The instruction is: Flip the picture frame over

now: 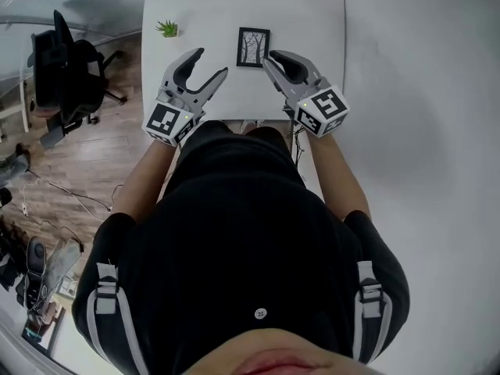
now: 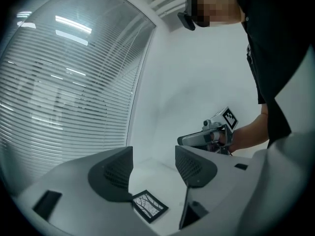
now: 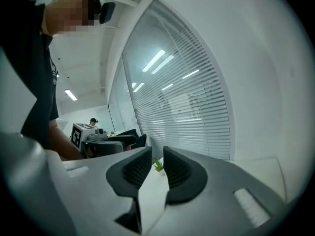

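Left gripper [image 1: 211, 62]: wide, empty, at 8 o'clock of the frame | picture frame [image 1: 253, 47]: flat on desk [image 1: 312, 22], image up, at your 12 o'clock | right gripper [image 1: 271, 58]: narrow gap, empty, at frame's 4 o'clock | tip: open wider, pinch one edge only, lift, roll your wrist, lay it face down gently.

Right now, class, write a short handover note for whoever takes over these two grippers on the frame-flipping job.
Left gripper: open, empty, above the white table.
Right gripper: jaws slightly apart, empty.
Picture frame: flat on the table, picture side up, neither gripper touching it.
Done: cannot tell whether it was already flipped.
Left: if not, grip an edge and turn it face down.
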{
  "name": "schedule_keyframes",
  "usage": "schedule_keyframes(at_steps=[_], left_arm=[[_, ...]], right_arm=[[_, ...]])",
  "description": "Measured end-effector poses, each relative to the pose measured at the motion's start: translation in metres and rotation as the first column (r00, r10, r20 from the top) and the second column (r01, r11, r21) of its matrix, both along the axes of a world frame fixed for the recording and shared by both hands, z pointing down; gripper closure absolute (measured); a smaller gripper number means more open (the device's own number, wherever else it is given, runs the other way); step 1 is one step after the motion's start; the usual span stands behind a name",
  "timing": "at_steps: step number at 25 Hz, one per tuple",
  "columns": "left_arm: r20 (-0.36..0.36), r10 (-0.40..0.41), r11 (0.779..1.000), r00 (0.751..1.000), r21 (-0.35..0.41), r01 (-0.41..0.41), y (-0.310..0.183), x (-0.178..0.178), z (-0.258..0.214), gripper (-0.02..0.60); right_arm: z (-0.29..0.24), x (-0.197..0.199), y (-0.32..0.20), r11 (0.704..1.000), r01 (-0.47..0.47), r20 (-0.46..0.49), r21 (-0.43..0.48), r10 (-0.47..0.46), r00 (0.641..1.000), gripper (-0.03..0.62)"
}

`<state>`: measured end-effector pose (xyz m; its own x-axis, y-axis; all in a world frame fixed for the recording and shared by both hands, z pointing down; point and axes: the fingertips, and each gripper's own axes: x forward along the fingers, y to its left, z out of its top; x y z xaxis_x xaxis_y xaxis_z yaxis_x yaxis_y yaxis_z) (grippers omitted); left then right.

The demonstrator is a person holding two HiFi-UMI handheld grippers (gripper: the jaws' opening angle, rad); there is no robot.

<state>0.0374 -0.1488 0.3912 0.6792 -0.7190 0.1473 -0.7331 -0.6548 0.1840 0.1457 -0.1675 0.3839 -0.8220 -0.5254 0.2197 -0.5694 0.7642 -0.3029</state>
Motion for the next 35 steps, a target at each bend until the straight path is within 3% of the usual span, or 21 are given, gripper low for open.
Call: schedule_keyframes(at_steps=[5, 8, 12, 16, 20, 35], left_arm=[[0.024, 0.025, 0.998, 0.999, 0.062, -0.026, -0.006, 0.009, -0.030, 0.378], [0.002, 0.031, 0.996, 1.000, 0.086, -0.032, -0.010, 0.016, -0.048, 0.443], [-0.013, 0.046, 0.992, 0.999, 0.119, -0.044, -0.015, 0.024, -0.068, 0.535], [-0.037, 0.073, 0.990, 0.997, 0.127, -0.068, -0.018, 0.035, -0.088, 0.571], [0.006, 0.083, 0.988, 0.996, 0.127, -0.084, -0.020, 0.043, -0.094, 0.574], [0.012, 0.111, 0.983, 0.994, 0.146, -0.112, -0.024, 0.055, -0.093, 0.574]], right_arm=[[-0.031, 0.000, 0.001, 0.992, -0.025, 0.003, 0.126, 0.025, 1.000, 0.552], [-0.045, -0.001, 0.002, 0.979, -0.032, -0.003, 0.203, 0.033, 0.999, 0.580], [-0.057, -0.003, 0.003, 0.970, -0.033, 0.000, 0.241, 0.033, 0.999, 0.583], [-0.076, -0.003, 0.003, 0.964, -0.052, 0.024, 0.259, 0.048, 0.999, 0.583], [-0.087, 0.001, 0.003, 0.961, -0.043, 0.024, 0.273, 0.038, 0.999, 0.583], [-0.081, 0.004, -0.005, 0.962, -0.065, 0.013, 0.263, 0.064, 0.998, 0.585]])
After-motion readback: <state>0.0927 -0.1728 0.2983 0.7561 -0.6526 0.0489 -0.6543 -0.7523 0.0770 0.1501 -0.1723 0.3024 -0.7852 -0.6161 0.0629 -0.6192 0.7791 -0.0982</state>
